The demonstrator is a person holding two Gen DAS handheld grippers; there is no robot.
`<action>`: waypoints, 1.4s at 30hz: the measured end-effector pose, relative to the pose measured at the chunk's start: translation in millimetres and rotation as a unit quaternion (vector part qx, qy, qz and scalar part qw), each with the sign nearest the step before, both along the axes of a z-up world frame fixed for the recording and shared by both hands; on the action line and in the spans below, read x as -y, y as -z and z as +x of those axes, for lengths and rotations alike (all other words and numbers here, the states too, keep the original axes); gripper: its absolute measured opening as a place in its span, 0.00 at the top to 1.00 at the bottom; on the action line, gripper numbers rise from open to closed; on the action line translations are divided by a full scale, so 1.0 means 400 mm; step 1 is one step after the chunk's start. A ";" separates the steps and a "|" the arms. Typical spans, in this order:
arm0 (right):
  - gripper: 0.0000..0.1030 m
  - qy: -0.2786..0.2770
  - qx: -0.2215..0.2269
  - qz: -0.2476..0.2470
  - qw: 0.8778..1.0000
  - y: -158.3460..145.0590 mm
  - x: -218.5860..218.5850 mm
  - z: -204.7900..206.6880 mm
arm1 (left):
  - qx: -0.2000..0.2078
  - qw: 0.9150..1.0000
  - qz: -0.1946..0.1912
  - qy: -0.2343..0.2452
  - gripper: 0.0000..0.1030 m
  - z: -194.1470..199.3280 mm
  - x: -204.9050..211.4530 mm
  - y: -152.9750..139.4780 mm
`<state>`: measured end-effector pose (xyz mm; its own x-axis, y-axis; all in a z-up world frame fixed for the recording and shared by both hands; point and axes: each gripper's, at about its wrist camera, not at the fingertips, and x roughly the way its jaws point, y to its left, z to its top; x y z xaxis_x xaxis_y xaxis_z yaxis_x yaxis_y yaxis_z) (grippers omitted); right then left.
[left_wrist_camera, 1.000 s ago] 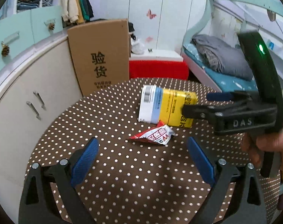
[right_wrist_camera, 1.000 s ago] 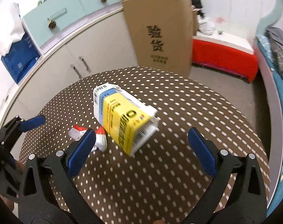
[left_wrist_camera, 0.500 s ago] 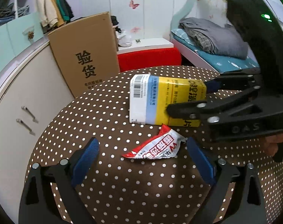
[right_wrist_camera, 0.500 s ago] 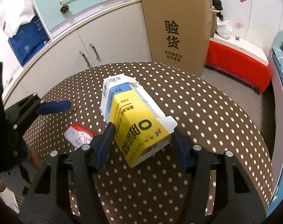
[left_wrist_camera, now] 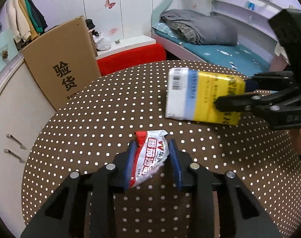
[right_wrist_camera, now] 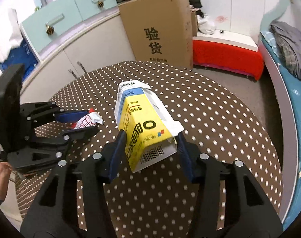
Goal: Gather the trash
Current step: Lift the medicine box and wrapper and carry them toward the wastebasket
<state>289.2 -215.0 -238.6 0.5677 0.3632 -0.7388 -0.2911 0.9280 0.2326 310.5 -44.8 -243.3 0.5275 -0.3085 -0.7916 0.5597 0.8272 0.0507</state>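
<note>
My left gripper (left_wrist_camera: pixel 152 156) is shut on a crumpled red and white wrapper (left_wrist_camera: pixel 150 158), held just above the round brown polka-dot table (left_wrist_camera: pixel 110 119). My right gripper (right_wrist_camera: pixel 150 144) is shut on the near end of a yellow, blue and white carton (right_wrist_camera: pixel 142 123), lifted off the table. The carton also shows in the left wrist view (left_wrist_camera: pixel 202 97), held at its yellow end by the right gripper (left_wrist_camera: pixel 232 97). The wrapper shows in the right wrist view (right_wrist_camera: pixel 87 120) between the left gripper's fingers (right_wrist_camera: pixel 75 116).
A tall cardboard box (right_wrist_camera: pixel 160 29) stands on the floor behind the table. White cabinets (right_wrist_camera: pixel 81 49) curve along the left. A red bench (right_wrist_camera: pixel 226 57) and a bed with a grey blanket (left_wrist_camera: pixel 200 27) lie behind and to the right.
My left gripper moved forward and closed on the wrapper, which lay loose on the table before. My right gripper closed on the carton and raised it.
</note>
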 end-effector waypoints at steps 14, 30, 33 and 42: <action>0.55 0.039 0.023 0.046 0.998 -0.044 0.138 -0.114 | -0.015 0.996 -0.051 -0.070 0.81 -0.110 0.041 -0.018; 0.53 0.014 0.014 0.047 0.999 -0.032 0.162 -0.227 | -0.012 0.992 -0.080 -0.100 0.82 -0.208 0.088 -0.063; 0.47 -0.001 -0.010 0.023 1.000 -0.007 0.141 -0.219 | -0.014 0.991 -0.081 -0.104 0.82 -0.212 0.089 -0.064; 0.54 -0.030 -0.004 0.014 0.999 0.012 0.098 -0.189 | -0.004 0.990 -0.084 -0.114 0.82 -0.217 0.085 -0.093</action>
<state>213.7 -254.4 -243.5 0.5386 0.4163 -0.7325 -0.3432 0.9024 0.2605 223.5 -78.8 -206.0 0.5923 -0.3091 -0.7441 0.3570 0.9286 -0.1015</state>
